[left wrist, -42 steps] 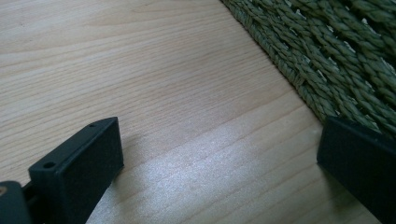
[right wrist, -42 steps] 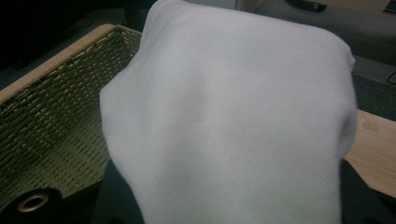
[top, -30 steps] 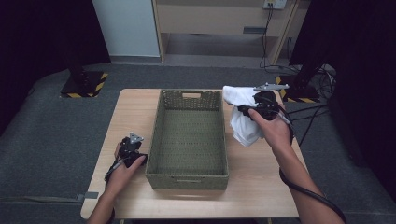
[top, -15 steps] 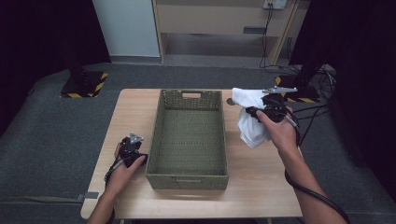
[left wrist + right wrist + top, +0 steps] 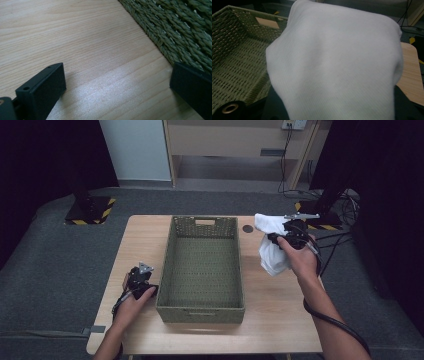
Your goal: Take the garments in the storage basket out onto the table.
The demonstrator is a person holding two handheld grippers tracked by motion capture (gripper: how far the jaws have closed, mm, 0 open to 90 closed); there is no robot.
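The right gripper (image 5: pixel 284 239), jaws clamped on the white cloth (image 5: pixel 271 251), has carried it right and lower, away from the basket (image 5: pixel 202 307), so it hangs over the table's (image 5: pixel 280 320) right side, while the left gripper (image 5: pixel 140 279) rests open, holding nothing.

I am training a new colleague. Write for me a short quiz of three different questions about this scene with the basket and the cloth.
1. True or false: the white cloth lies inside the green woven basket.
2. Which claw holds the cloth? A) the left claw B) the right claw
3. Fill in: the left claw rests open on the wooden ____, beside the basket.

Key:
1. False. The cloth hangs from the claw above the table, to the right of the basket, which has nothing in it.
2. B.
3. Table.
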